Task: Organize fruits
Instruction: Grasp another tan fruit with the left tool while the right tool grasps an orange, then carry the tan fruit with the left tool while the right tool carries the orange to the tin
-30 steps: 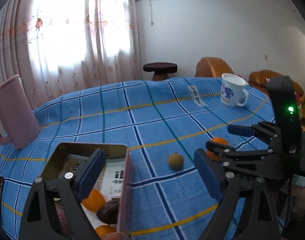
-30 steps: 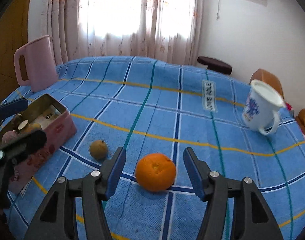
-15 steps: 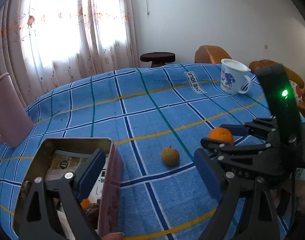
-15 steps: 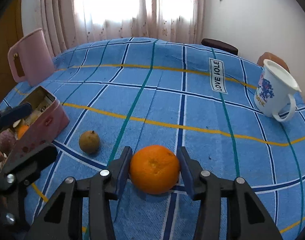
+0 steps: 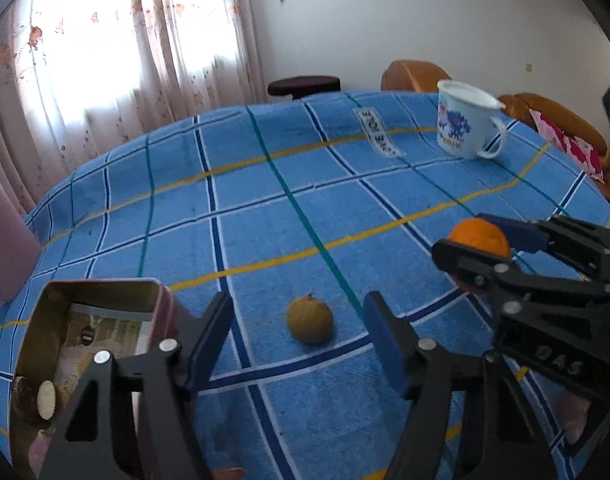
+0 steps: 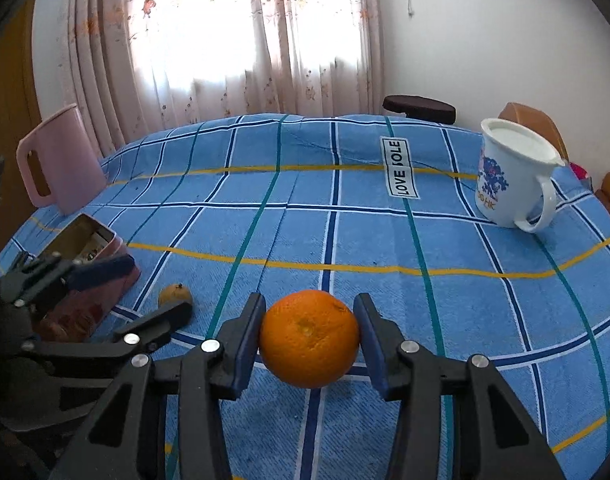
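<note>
Sunlit floral curtains, white wall, dark stool, tan sofa

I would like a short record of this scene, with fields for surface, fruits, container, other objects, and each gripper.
surface: blue checked tablecloth
fruits: orange; small brownish fruit on the cloth
container: open tin box, fruit inside
other objects: white mug; pink jug
right gripper: shut on the orange
left gripper: closing around the small brownish fruit, pads not touching it
</note>
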Available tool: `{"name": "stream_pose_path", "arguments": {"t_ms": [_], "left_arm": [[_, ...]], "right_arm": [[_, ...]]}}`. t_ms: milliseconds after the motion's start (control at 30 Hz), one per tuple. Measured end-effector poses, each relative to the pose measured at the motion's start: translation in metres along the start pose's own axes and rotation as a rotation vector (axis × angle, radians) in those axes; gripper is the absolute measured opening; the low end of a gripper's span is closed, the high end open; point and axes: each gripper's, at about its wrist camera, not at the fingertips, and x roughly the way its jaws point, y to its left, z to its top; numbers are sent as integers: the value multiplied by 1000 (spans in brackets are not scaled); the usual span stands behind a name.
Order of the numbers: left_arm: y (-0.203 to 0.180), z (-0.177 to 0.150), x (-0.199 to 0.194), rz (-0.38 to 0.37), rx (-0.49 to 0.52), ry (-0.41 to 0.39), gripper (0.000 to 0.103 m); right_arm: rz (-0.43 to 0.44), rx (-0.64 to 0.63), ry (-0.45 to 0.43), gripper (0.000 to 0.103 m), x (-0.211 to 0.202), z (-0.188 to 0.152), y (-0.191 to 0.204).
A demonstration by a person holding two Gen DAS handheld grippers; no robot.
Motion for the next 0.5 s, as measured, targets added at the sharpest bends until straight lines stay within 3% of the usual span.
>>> {"name": "stream_pose_path", "arguments": {"t_ms": [100,200,267,333,500], "left_arm": [[-3,0,9,-9,17,37,68],[-3,2,17,-21,18,70,57],[-2,3,25,-40,7,105,40],[-1,3,26,-72,-1,111,31],[0,1,21,-87,-13,91,28]], "right_arm": [[-11,3,-15,48,-3,0,-1],[-15,-13,-10,48,-2,0,3],[-21,-32,-4,48,-1,0,7],[-19,-43,-12,48,-2,0,9],[-20,-61,-55,48,-10,-1,13]]}}
